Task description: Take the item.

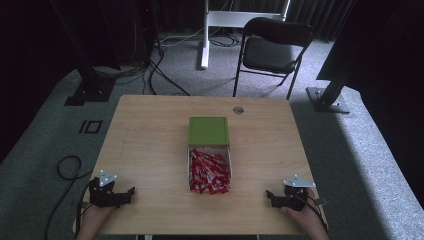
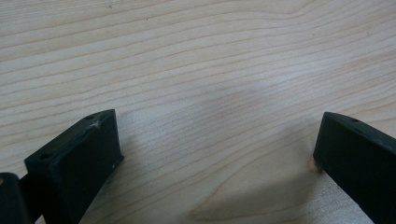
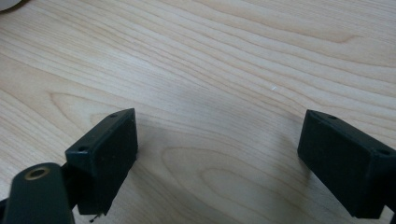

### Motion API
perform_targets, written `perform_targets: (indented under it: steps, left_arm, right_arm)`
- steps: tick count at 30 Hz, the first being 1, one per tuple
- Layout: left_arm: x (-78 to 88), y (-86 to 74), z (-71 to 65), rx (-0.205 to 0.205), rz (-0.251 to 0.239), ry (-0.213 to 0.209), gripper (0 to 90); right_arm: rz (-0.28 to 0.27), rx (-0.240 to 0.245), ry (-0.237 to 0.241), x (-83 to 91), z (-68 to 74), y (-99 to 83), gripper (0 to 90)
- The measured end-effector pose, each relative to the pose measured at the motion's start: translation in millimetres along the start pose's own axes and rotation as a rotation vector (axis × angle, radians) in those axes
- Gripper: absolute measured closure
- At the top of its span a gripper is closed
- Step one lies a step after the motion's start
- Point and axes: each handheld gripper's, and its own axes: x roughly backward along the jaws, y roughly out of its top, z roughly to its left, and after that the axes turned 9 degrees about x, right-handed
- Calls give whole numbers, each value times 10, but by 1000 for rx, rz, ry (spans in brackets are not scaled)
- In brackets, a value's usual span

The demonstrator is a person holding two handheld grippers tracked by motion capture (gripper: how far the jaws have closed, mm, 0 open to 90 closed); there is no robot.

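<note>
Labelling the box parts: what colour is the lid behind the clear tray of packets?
Green. The lid shows best in the high view, at the far end of the tray of red packets.

Red packets (image 1: 210,173) too small to read — both forearms cut off at bottom edge.

We take this for a lab or recording studio: black curtains (image 1: 320,12) at twelve o'clock, dark rig stands (image 1: 85,70), loose floor cables (image 1: 150,70), grey carpet (image 1: 360,150), a folding chair (image 1: 272,50).
</note>
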Motion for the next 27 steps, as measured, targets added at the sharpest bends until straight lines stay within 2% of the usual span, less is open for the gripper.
perform_targets:
  steps: [27]
  left_arm:
    - [18, -16, 15, -15, 3, -11, 15]
  right_arm:
    - [0, -2, -3, -1, 3, 3, 118]
